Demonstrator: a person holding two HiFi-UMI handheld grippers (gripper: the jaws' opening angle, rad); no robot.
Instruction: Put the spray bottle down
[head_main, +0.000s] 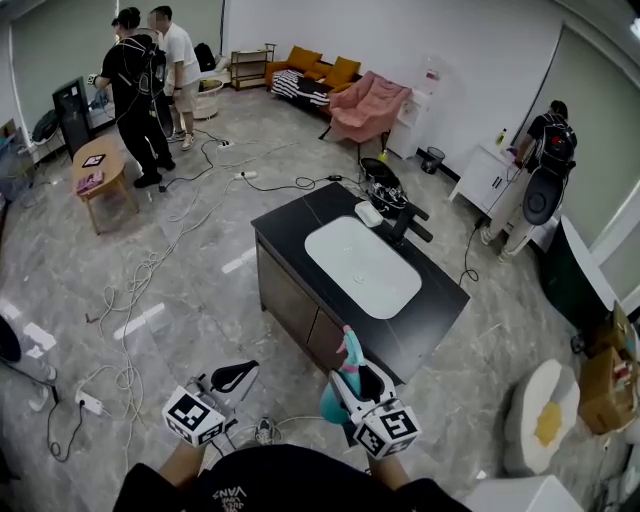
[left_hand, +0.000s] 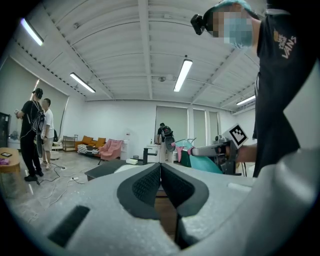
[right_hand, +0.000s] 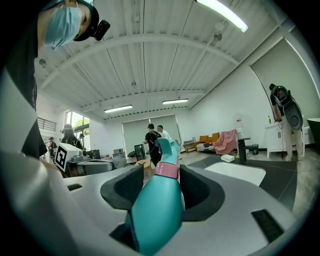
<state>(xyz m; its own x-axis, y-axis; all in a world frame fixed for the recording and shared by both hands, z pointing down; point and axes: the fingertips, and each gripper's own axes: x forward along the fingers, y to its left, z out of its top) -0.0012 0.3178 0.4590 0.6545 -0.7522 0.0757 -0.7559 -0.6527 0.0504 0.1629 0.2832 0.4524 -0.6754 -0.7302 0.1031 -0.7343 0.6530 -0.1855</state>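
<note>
Fingers (right_hand: 201, 194) of my right gripper (right_hand: 161, 174) grasp the teal spray bottle (right_hand: 155, 215), held in the air near the front corner of the table (head_main: 300, 225), while the fingers (left_hand: 145, 187) of my left gripper (left_hand: 161, 172) are clenched on nothing, so I judge the putting down is not yet done.

Looked like a big open test studio dressed as home sets, not a real house: black vanity counter (head_main: 290, 215) with white basin (head_main: 362, 266) standing mid-floor, sofa (head_main: 310, 75) and pink armchair (head_main: 368, 108) by the wall, loose cables (head_main: 150, 262) over the marble floor (head_main: 200, 320), strip lights (left_hand: 182, 75), people wearing backpack rigs (head_main: 135, 95).
</note>
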